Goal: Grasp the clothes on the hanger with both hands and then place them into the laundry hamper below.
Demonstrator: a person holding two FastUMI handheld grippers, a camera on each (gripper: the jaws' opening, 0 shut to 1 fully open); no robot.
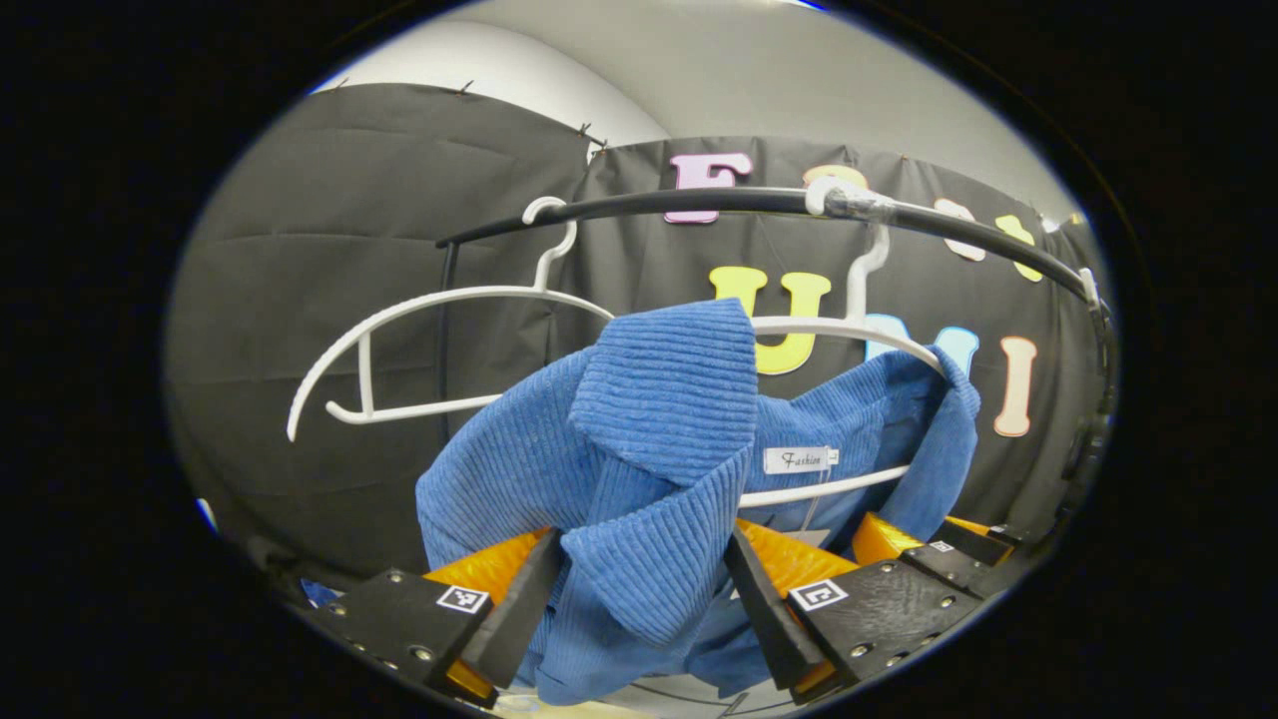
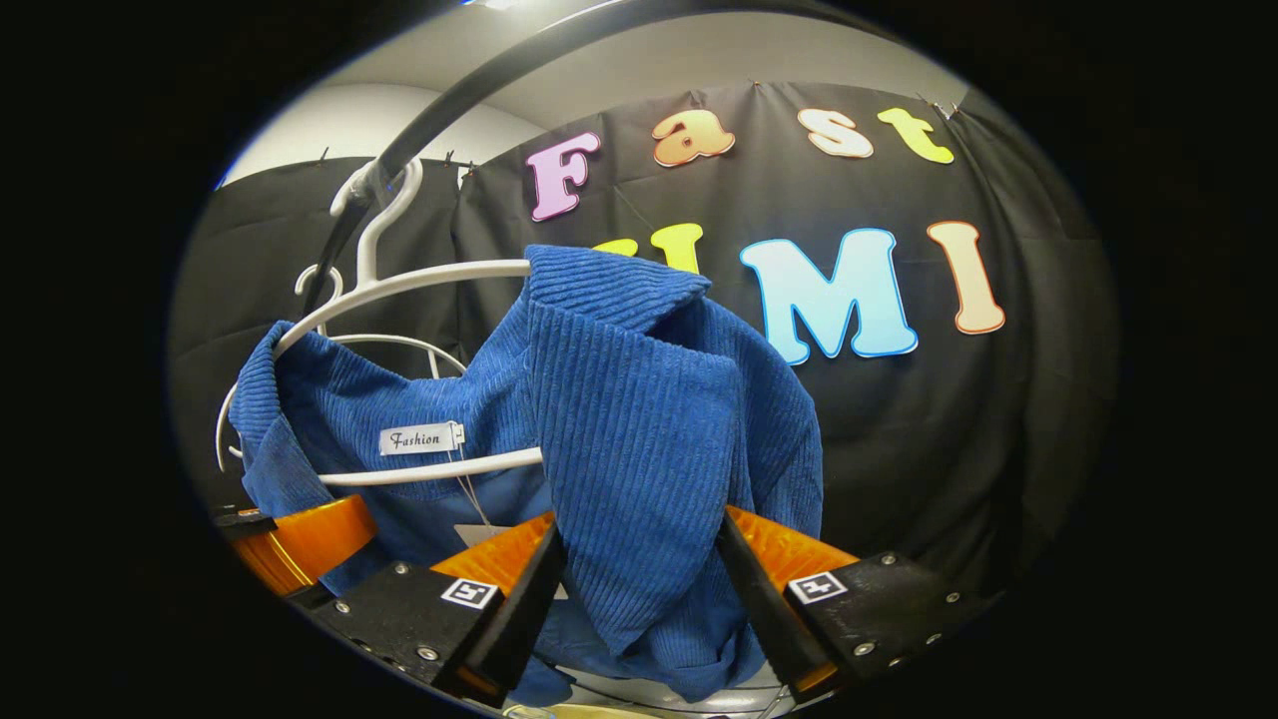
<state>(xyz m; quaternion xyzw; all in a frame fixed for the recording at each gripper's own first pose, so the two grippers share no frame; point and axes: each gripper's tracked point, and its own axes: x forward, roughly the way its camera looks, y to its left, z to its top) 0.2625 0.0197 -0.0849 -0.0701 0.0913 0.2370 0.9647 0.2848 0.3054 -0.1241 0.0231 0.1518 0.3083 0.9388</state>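
Observation:
A blue corduroy shirt (image 1: 649, 429) hangs on a white hanger (image 1: 829, 486) from a black rail (image 1: 699, 203). In the left gripper view my left gripper (image 1: 644, 609) is open, its black fingers flanking one hanging collar flap. The fabric fills the gap without looking pinched. The right gripper's orange and black body (image 1: 899, 544) sits low to the right, beside the shirt. In the right gripper view my right gripper (image 2: 639, 599) is open around the other collar flap of the shirt (image 2: 639, 399), which is on its hanger (image 2: 429, 280). The left gripper's orange body (image 2: 300, 539) shows at lower left.
An empty white hanger (image 1: 439, 297) hangs on the rail to the left of the shirt; it also shows behind the shirt (image 2: 389, 341). The rail (image 2: 479, 80) arcs overhead. A pale curved edge (image 2: 649, 689) lies below the shirt; I cannot tell what it is.

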